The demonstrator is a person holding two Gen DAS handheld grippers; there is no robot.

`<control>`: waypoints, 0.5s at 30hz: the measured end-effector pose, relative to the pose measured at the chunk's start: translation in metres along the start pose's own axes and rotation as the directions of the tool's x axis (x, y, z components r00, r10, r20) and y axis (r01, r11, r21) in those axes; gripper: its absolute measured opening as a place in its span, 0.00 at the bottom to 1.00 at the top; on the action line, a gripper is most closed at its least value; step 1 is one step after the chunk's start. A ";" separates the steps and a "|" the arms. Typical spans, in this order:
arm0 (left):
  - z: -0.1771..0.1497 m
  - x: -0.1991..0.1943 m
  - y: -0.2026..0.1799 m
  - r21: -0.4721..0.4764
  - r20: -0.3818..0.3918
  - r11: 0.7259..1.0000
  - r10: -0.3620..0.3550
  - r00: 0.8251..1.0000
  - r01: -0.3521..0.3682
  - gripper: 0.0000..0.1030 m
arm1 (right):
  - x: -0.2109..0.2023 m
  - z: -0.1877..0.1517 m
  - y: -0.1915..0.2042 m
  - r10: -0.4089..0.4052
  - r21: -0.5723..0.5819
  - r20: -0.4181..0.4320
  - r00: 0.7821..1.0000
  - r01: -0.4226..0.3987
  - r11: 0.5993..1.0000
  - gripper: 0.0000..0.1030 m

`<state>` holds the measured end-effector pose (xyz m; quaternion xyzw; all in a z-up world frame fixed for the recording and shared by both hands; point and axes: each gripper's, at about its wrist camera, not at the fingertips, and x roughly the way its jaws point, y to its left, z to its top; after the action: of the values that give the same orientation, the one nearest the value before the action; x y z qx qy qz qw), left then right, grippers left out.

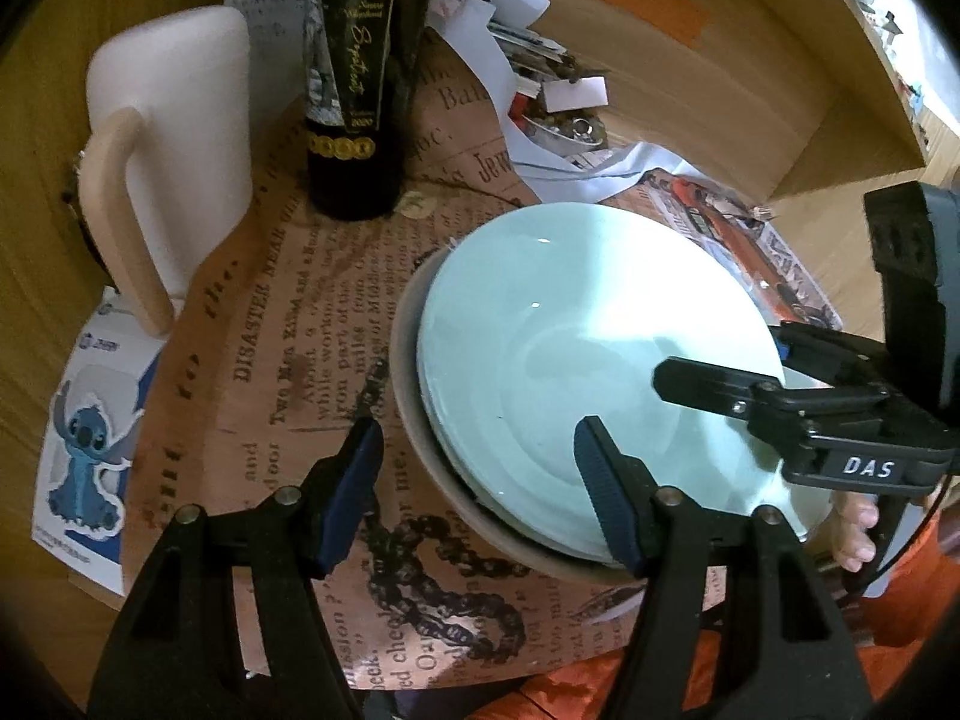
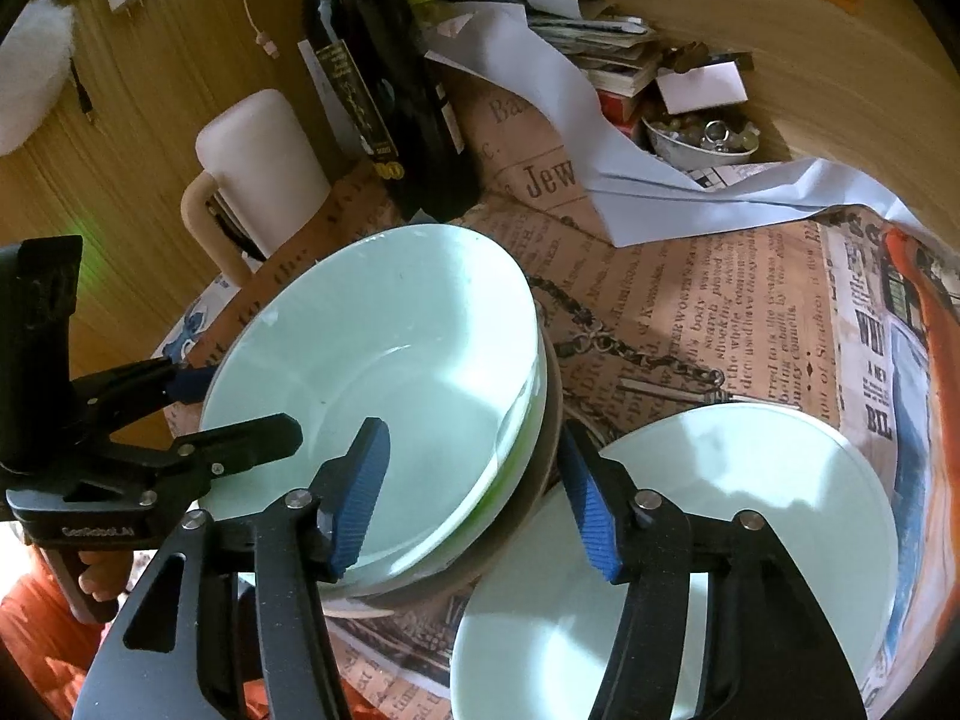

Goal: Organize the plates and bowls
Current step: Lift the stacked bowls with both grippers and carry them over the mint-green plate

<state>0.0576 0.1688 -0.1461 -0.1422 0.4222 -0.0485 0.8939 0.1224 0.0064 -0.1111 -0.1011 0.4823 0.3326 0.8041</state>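
Bowl stack point(image 2: 384, 360) rim between right gripper point(image 2: 474, 498) fingers, untouched.

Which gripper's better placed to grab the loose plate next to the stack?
Right, probably. The loose plate lies just beneath the right gripper, beside its right finger. The left gripper straddles the far rim of the bowl stack.
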 end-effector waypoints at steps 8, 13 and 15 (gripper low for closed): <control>0.001 0.000 0.000 -0.012 -0.021 0.999 -0.035 0.999 0.035 0.50 | 0.012 0.005 0.002 -0.011 0.012 -0.048 0.999 0.011 1.000 0.53; 0.002 -0.001 0.004 -0.022 -0.021 0.999 -0.047 0.999 0.047 0.48 | 0.014 0.006 -0.001 0.008 0.015 -0.052 0.999 -0.007 1.000 0.52; 0.002 -0.001 0.003 -0.016 -0.020 0.999 -0.045 0.999 0.045 0.48 | 0.016 0.007 0.000 0.007 0.015 -0.057 0.998 -0.006 1.000 0.52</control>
<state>0.0582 0.1723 -0.1453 -0.1579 0.4284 -0.0669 0.8872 0.1324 0.0170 -0.1213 -0.1030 0.5077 0.3286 0.7897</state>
